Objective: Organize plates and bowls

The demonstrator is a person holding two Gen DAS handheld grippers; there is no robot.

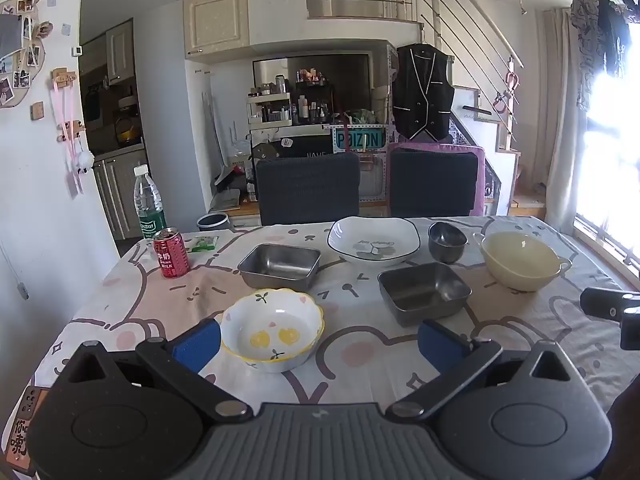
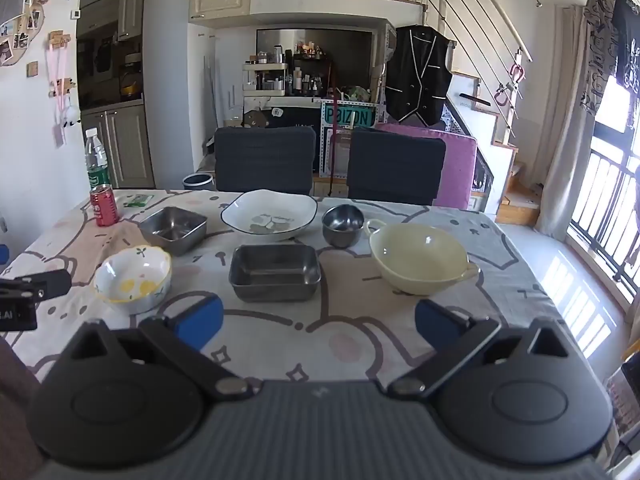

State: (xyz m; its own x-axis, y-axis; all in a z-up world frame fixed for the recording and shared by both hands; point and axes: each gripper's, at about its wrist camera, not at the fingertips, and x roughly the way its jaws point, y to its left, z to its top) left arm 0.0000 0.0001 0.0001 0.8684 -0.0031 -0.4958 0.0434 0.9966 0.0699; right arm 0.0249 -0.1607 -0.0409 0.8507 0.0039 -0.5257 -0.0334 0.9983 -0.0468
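Note:
On the patterned tablecloth stand a scalloped white bowl with yellow lemons (image 1: 273,330) (image 2: 133,275), two square steel dishes (image 1: 280,266) (image 1: 425,293), a white plate with a dark rim (image 1: 374,243) (image 2: 269,215), a small round steel bowl (image 1: 447,241) (image 2: 343,225) and a cream bowl with handles (image 1: 522,261) (image 2: 420,258). My left gripper (image 1: 318,344) is open just above the table, the lemon bowl beside its left pad. My right gripper (image 2: 318,322) is open over bare cloth, short of the nearer steel dish (image 2: 275,273) and the cream bowl. The farther steel dish (image 2: 174,229) sits left of the plate.
A red drink can (image 1: 171,253) (image 2: 104,211), a water bottle (image 1: 149,202) (image 2: 96,158) and a green packet (image 1: 205,243) stand at the table's far left. Two dark chairs (image 1: 307,188) (image 1: 434,184) line the far edge. A window lies to the right.

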